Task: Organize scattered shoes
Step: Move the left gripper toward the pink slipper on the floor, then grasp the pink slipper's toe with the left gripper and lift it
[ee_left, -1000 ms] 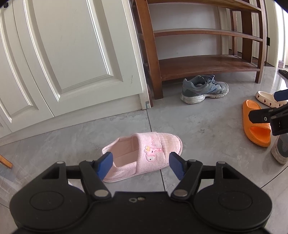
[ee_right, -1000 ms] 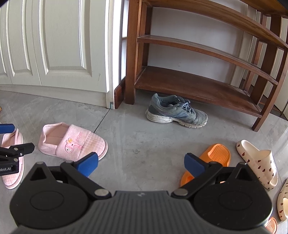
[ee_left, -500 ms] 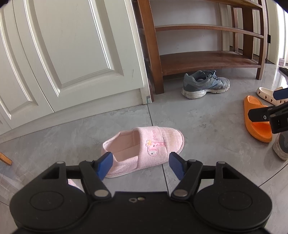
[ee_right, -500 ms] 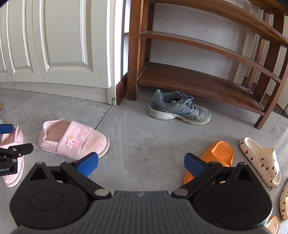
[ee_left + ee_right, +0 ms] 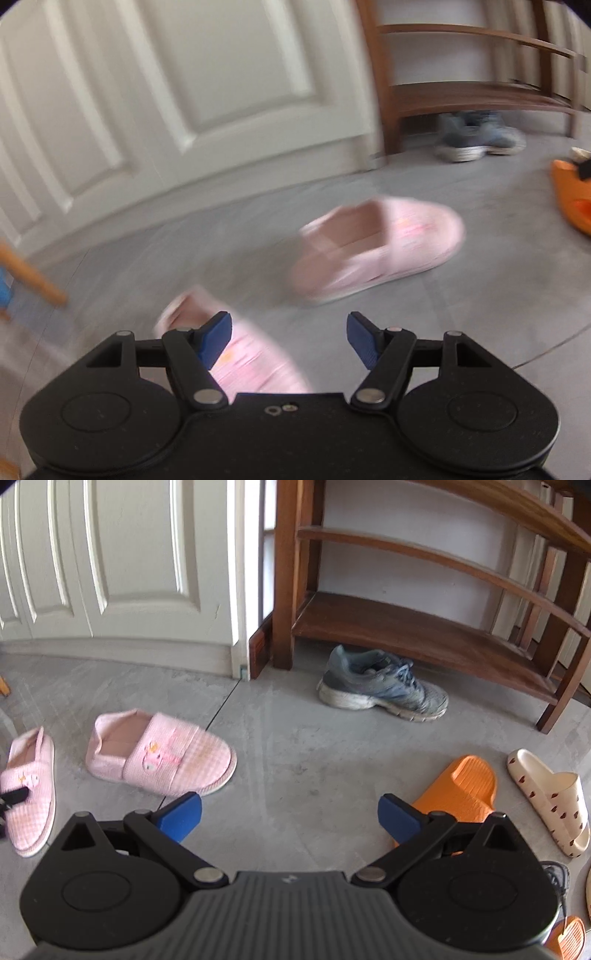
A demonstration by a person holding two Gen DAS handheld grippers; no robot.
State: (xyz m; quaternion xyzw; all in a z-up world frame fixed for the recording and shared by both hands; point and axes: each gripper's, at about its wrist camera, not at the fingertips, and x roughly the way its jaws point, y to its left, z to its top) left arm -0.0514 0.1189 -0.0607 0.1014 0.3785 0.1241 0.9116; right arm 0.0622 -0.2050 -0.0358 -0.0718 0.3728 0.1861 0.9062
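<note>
swinging left since the earlier frame, the left gripper [image 5: 289, 339] now hangs with jaws wide and empty over the nearer pink slipper [image 5: 236, 354], whose mate [image 5: 376, 245] lies beyond, toward the white door [image 5: 184, 92]. the right gripper [image 5: 289, 819] is also wide and empty above bare floor, beside an orange slide [image 5: 458, 786]. a grey sneaker [image 5: 380, 686] sits before the wooden shoe rack [image 5: 424, 635]. risk: the left view is smeared, so closing at this speed could nudge the soft slipper away or pinch only its edge.
</note>
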